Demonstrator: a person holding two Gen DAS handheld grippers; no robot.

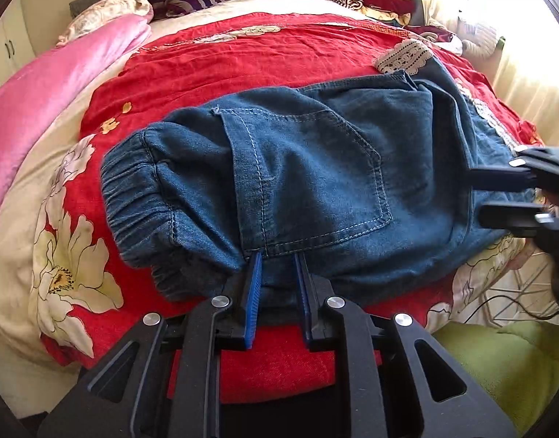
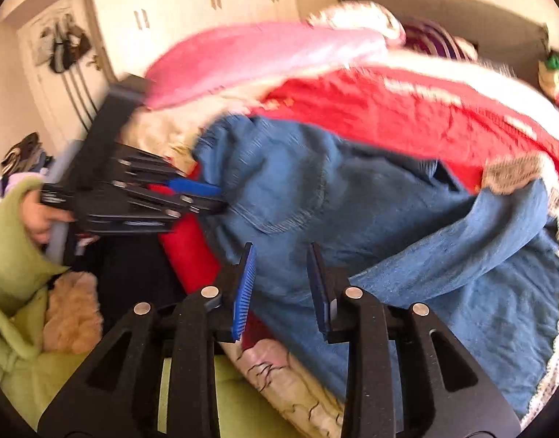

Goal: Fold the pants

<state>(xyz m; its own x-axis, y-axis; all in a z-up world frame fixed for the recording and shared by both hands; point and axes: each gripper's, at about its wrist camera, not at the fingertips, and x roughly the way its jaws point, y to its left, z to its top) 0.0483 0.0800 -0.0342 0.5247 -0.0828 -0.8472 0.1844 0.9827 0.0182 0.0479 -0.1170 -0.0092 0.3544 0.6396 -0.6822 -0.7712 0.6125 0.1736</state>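
Your left gripper (image 1: pixel 277 255) and right gripper (image 2: pixel 281 252) both gape, released, over the pants (image 1: pixel 308 175); only the right view shows your hand (image 2: pixel 38 219).

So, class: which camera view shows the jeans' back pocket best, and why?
The left wrist view: the back pocket lies sharp and whole, stitching clear, in the middle of the jeans. The right wrist view is motion-blurred; only a faint curved pocket seam shows there.
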